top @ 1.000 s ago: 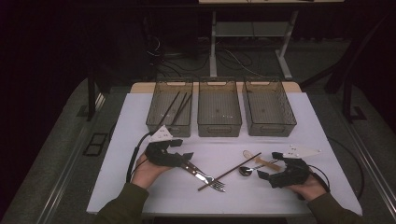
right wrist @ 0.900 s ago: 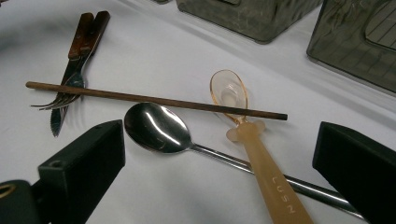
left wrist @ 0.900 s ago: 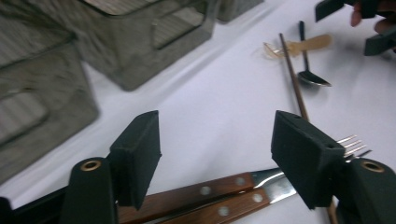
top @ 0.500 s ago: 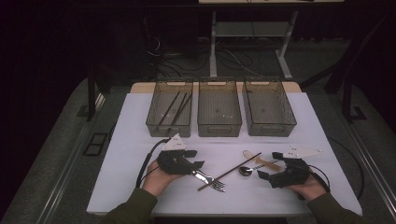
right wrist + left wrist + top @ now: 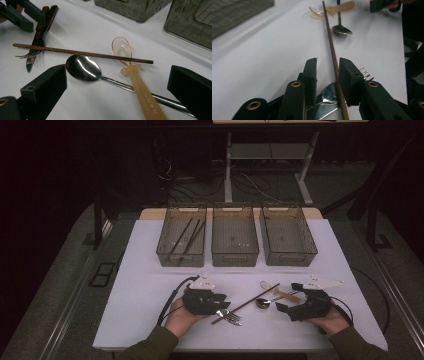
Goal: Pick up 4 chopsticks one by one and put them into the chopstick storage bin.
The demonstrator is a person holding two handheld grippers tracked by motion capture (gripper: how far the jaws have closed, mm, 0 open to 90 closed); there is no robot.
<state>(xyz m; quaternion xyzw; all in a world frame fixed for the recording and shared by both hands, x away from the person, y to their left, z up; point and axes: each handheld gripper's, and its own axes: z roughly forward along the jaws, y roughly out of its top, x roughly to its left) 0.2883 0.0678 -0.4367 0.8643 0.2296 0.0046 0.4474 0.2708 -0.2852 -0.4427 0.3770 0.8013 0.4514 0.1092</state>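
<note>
A brown chopstick [image 5: 332,45] lies slanted across a fork [image 5: 231,318] and a knife blade [image 5: 327,97] on the white table. My left gripper [image 5: 327,61] is low over them. Its jaws have just been closing and straddle the chopstick, which runs beside the right pad while the left pad stands apart from it. A metal spoon [image 5: 83,67] and an amber plastic spoon [image 5: 122,48] lie crossed in front of my right gripper [image 5: 119,76]. That gripper [image 5: 290,307] is wide open, with nothing gripped.
Three clear bins stand in a row at the back: the left bin [image 5: 181,259] holds dark chopsticks, then come the middle bin [image 5: 235,258] and the right bin [image 5: 290,258]. The table's front edge is close under both hands.
My left gripper has slid right and down onto the chopstick and fork, and its jaws have narrowed around the chopstick. The right gripper has stayed where it was.
</note>
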